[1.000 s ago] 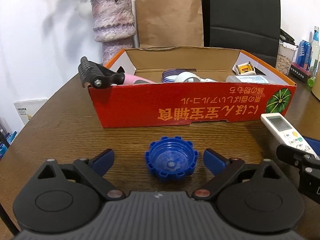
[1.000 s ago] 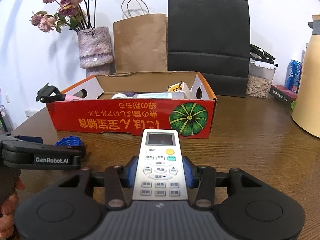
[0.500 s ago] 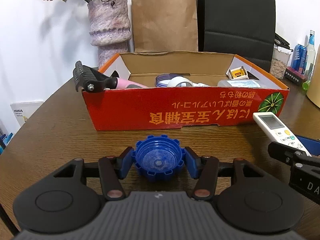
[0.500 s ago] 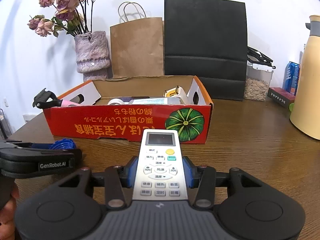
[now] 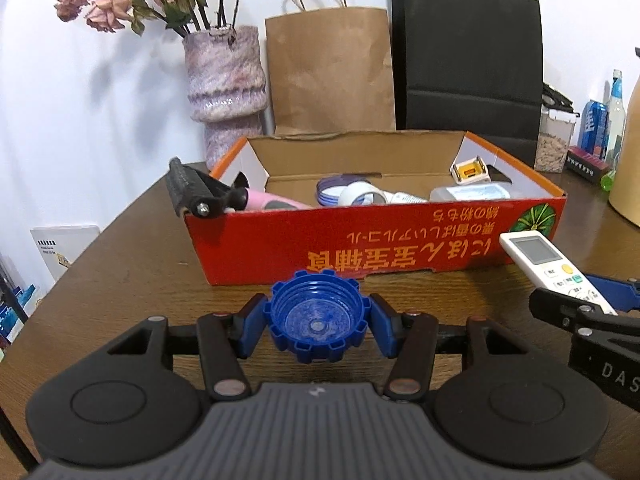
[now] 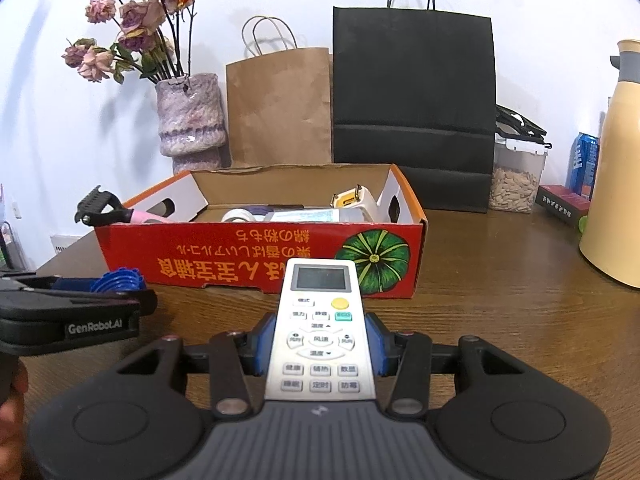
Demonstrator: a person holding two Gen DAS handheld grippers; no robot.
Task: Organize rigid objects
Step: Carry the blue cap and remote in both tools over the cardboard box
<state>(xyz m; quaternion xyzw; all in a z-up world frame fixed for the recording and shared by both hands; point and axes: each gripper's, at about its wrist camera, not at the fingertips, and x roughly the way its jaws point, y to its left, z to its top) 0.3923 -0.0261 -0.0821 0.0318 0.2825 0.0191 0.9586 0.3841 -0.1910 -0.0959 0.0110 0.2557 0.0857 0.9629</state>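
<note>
Blue cap [image 5: 317, 317] — now in left claw [image 5: 318, 326]

A dark wooden surface [image 6: 500, 280] stands against a plain white wall [image 6: 60, 128]. At the back, a vase [image 6: 190, 120] of dried roses sits beside a brown paper bag [image 6: 280, 108] and a black paper bag [image 6: 412, 100].
</note>
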